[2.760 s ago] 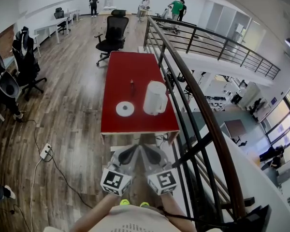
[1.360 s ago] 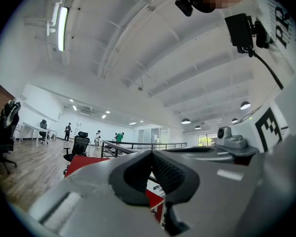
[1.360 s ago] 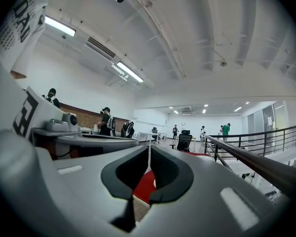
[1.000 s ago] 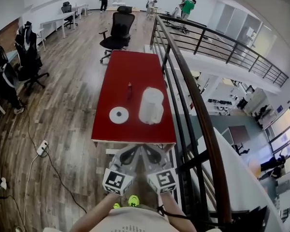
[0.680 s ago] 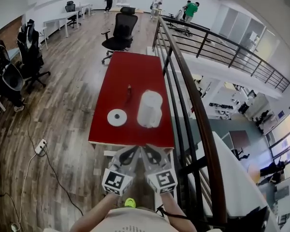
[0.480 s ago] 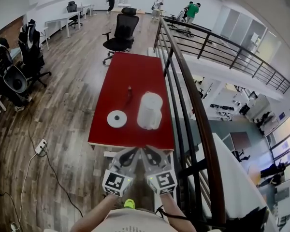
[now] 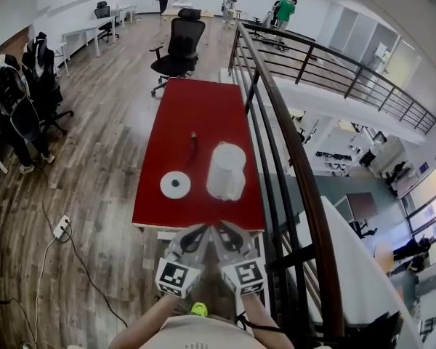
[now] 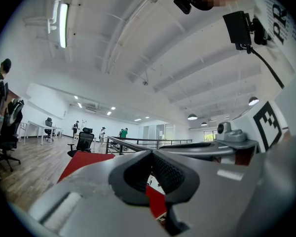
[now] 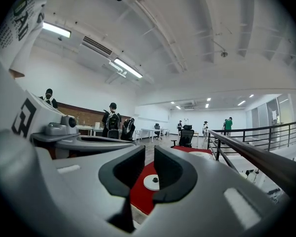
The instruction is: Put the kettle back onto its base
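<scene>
A white kettle [image 7: 226, 171] stands upright on the red table [image 7: 196, 111], right of its round white base [image 7: 175, 185], a short gap between them. Both grippers hover side by side short of the table's near edge, pointing level at it. My left gripper [image 7: 200, 232] is shut, pads touching, nothing in it [image 8: 151, 158]. My right gripper [image 7: 219, 230] is opening: a narrow gap shows between its jaws [image 9: 149, 168], nothing held. Through that gap I see the base [image 9: 153, 181] on the red top.
A small dark object [image 7: 193, 140] stands on the table behind the base. A black metal railing [image 7: 280, 144] runs along the table's right side over a drop. Office chairs [image 7: 176, 48], a floor power strip [image 7: 62, 227] and a person with a backpack [image 7: 11, 111] are to the left.
The table's near edge has come closer to both grippers. Kettle and base have not moved. A person with a backpack has walked further in at the left.
</scene>
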`<state>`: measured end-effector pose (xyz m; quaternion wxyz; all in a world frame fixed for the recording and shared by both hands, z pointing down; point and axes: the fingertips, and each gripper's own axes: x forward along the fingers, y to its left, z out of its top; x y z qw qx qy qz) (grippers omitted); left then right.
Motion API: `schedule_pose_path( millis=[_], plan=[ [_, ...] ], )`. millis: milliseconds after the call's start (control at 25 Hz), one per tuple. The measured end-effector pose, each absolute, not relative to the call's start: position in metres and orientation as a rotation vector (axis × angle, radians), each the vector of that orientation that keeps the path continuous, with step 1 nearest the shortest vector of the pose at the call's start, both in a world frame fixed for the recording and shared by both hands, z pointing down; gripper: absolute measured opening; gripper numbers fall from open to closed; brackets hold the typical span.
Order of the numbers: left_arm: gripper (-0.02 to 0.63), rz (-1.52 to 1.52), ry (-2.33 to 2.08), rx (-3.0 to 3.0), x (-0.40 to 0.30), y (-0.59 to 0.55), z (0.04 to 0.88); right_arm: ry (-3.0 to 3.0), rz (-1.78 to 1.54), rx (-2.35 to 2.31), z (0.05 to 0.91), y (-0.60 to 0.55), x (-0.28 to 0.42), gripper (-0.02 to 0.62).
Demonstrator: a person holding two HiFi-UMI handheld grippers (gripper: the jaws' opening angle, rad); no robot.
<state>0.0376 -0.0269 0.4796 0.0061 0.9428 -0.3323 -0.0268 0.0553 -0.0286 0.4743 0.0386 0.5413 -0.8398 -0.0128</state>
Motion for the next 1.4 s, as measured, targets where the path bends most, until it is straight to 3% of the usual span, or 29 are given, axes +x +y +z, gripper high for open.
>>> schedule_pose_path(
  millis=[1400],
  plan=[
    [-0.008,-0.048,-0.824,2.994,0.065,-0.125,0.490,-2.386,-0.011,1.806,0.488,-0.128,0.083,0.052]
  ],
)
